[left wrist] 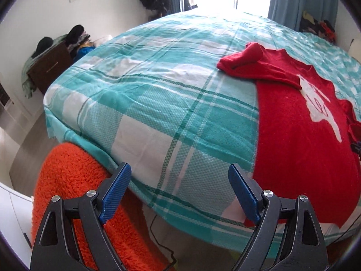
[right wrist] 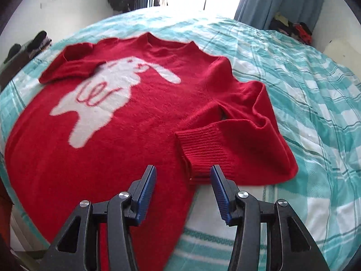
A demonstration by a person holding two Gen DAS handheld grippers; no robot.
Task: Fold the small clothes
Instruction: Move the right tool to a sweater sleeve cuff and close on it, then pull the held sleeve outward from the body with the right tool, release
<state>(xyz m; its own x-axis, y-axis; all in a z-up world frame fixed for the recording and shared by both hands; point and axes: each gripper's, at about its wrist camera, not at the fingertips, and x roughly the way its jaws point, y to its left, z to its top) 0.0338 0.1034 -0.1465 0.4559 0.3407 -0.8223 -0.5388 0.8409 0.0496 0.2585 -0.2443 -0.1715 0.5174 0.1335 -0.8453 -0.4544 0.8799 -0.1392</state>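
Observation:
A red sweater [right wrist: 140, 122] with a white rabbit figure [right wrist: 101, 94] lies flat, front up, on a teal-and-white checked bed cover [right wrist: 304, 94]. Both sleeves are folded inward: one [right wrist: 74, 67] across the rabbit, the other with its ribbed cuff [right wrist: 203, 149] on the body. My right gripper [right wrist: 183, 175] hovers just in front of that cuff, jaws apart, nothing between them. In the left wrist view the sweater [left wrist: 300, 140] fills the right side and my left gripper [left wrist: 180, 174] stands wide open above the bed's near edge, holding nothing.
A fuzzy orange cloth [left wrist: 74, 194] sits below the bed's near-left corner. A brown cabinet [left wrist: 49, 67] piled with clothes stands at the left wall. Blue curtains [left wrist: 300, 2] and a bright window lie beyond the bed. More clothes [right wrist: 293, 29] lie at the far right.

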